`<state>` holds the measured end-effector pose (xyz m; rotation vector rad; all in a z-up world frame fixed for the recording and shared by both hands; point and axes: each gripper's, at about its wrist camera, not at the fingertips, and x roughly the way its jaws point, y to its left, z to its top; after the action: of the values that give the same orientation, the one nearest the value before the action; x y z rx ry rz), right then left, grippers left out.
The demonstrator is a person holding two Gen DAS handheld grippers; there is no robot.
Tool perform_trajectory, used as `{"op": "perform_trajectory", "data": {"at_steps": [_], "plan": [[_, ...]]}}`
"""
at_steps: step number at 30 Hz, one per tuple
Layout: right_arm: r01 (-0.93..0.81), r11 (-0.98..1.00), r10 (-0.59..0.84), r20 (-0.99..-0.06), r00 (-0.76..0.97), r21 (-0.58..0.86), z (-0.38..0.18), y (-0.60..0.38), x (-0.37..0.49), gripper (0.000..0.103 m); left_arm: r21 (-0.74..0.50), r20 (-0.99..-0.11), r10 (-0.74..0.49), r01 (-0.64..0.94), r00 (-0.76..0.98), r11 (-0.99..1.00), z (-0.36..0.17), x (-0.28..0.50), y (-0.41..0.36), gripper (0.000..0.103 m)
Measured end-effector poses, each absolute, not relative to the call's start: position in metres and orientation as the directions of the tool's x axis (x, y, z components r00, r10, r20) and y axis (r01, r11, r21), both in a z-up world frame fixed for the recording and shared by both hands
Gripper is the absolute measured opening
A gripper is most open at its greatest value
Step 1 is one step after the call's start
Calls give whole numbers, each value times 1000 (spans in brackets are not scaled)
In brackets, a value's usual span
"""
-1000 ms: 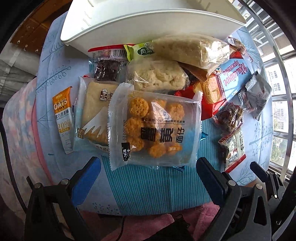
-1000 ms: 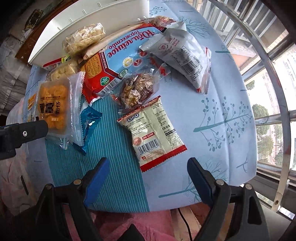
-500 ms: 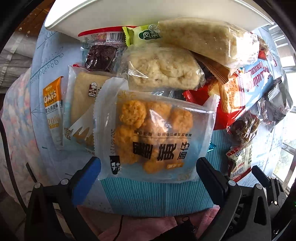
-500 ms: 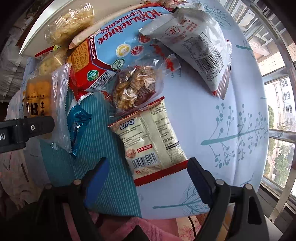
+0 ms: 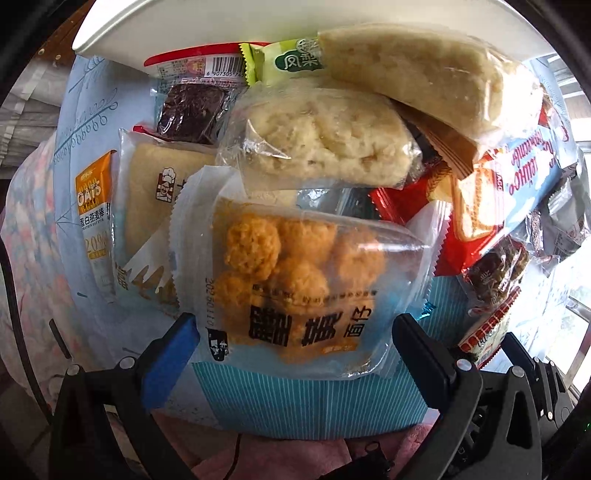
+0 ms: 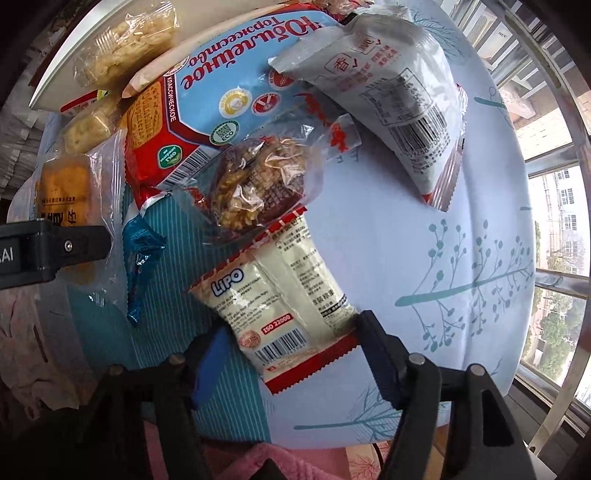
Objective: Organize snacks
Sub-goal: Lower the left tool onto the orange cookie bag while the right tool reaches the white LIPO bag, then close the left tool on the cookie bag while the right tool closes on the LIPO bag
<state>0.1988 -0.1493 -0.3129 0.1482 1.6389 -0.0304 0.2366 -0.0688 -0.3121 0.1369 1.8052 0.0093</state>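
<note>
Cream-and-red foil, the Lipo cracker packet (image 6: pixel 291 314) sits between my right gripper (image 6: pixel 286 338) fingers, bottom seam toward me at 6 o'clock. The right fingers have just been closing, w/ the packet between them: the black one (image 6: pixel 384 358) is at the packet's right edge, the blue one (image 6: pixel 212 354) at its left. Looks like contact both sides, but I can't tell if the pads are truly biting or just kissing the film. Judgement: close fully before lifting, catch the body of the pack and not only the crimped red seam, or it'll slide out. Top end of it lies under the clear walnut-snack bag (image 6: pixel 258 184) at 12 o'clock, so I'd lift straight up slowly so that bag slips off instead of dragging along.

Left gripper (image 5: pixel 295 354) is spread wide, nothing pinched; fingers straddle the lower end of the clear pouch of orange puff balls (image 5: pixel 295 280), pads not touching it. That pouch lies on top of the pile, over the blue striped cloth (image 5: pixel 314 398) on the tabletop. Puffs look crushable, so I'd squeeze gently, at the flat lower part.

White tray (image 5: pixel 207 22) at 12 o'clock, behind the pile, prob the destination. The pastry bags (image 5: pixel 325 144) overlap the pouch's top edge, so watch for drag.
</note>
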Motion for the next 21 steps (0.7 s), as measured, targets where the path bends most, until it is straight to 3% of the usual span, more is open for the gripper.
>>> {"op": "perform_trajectory", "data": {"at_steps": [6,9,17,21], "plan": [[105,993,64,-997,-38,60,-298,-145,200,59,82,-971,98,81,-220,993,-314,240,-70,102],[108,992,62,-998,-29,59,-295,-143,199,56,75,-974,90,77,-209,994,-311,237,-66,97],[132,989,73,-997,-8,71,-281,-133,183,54,37,-981,54,95,-185,995,-299,232,-53,83],[144,987,65,-998,15,67,-275,-122,174,54,36,-983,55,109,-177,993,-292,226,-42,81]]}}
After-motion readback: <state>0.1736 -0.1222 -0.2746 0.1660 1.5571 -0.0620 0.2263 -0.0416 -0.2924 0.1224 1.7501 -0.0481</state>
